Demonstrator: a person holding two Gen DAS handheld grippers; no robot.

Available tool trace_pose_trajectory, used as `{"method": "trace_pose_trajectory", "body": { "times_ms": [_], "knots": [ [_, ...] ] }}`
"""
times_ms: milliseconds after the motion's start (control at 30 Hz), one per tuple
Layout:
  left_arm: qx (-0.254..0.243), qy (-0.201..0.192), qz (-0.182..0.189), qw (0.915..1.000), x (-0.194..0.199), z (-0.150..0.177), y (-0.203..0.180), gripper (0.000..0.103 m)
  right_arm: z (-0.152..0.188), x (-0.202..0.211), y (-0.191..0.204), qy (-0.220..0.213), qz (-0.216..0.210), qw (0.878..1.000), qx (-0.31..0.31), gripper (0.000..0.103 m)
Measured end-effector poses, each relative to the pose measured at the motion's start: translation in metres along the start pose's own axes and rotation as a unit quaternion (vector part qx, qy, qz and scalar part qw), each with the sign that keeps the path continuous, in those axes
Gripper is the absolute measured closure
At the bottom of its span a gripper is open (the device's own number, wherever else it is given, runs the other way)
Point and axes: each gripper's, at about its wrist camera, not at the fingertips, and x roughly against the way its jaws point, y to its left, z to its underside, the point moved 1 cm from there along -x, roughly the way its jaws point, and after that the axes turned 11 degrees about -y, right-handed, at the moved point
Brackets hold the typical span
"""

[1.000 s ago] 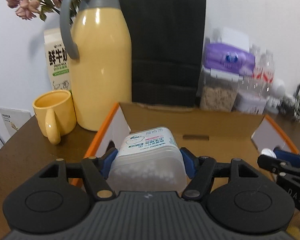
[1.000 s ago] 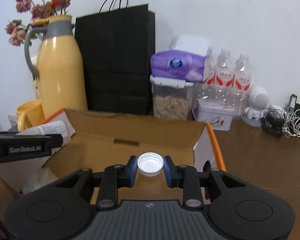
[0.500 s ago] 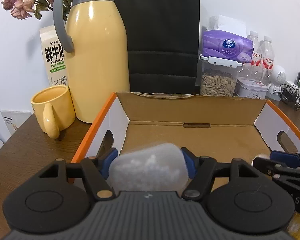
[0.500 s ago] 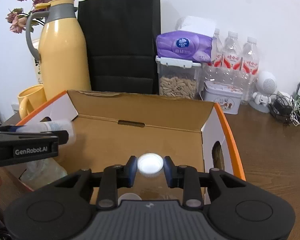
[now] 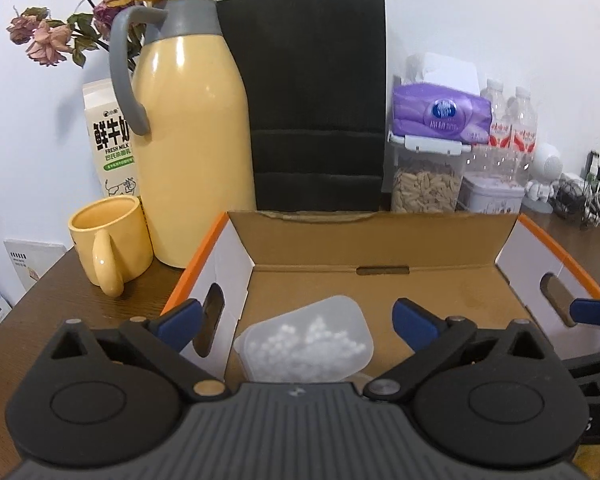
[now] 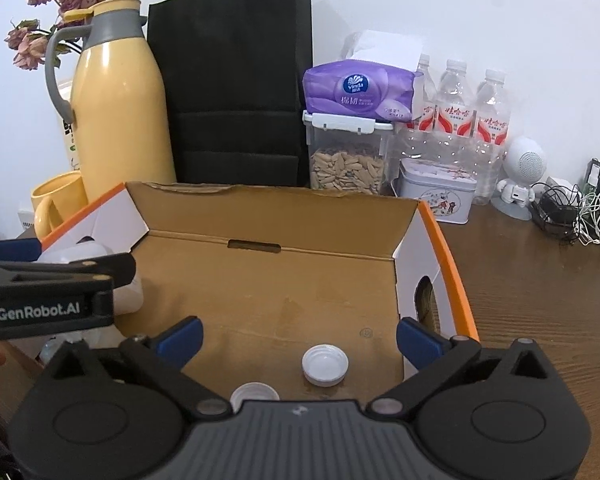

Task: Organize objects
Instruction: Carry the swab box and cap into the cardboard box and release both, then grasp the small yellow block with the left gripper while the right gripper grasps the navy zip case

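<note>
An open cardboard box with orange edges sits in front of me; it also shows in the right wrist view. My left gripper is open above a translucent plastic tub of white pellets lying on the box floor at the left. My right gripper is open above a white bottle cap on the box floor. A second clear cap lies beside it, partly hidden by the gripper body. The left gripper shows at the left of the right wrist view.
Behind the box stand a yellow thermos jug, a yellow mug, a milk carton, a black paper bag, a seed container under purple tissues, water bottles, a tin and cables.
Both grippers opened. The left let the tub go onto the box floor; the right let the white cap go onto the box floor. Both views pulled back a little.
</note>
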Motion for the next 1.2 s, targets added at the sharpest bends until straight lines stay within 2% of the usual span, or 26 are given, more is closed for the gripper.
{"method": "trace_pose_trajectory", "body": {
  "times_ms": [433,600,767,933,1200],
  "knots": [
    [0.028,-0.059,0.018,0.9977,0.051,-0.029,0.006,0.000,-0.015,0.049,0.005,-0.057,-0.006,0.998,0.009,0.000],
    [0.033,-0.074,0.028,0.9963,0.080,-0.035,0.011,0.000,-0.018,0.088,0.003,-0.093,-0.005,0.996,0.014,0.000],
    [0.033,-0.073,0.035,0.9962,0.104,-0.031,0.022,0.000,-0.011,0.131,0.002,-0.117,-0.010,0.993,0.020,0.000],
    [0.029,-0.054,0.026,0.9978,0.120,-0.021,0.040,0.000,0.012,0.167,-0.004,-0.112,-0.012,0.994,0.014,0.000],
    [0.023,-0.027,0.010,0.9993,0.151,0.005,0.071,0.000,0.063,0.196,-0.022,-0.053,-0.013,0.998,0.018,0.000]
  ]
}}
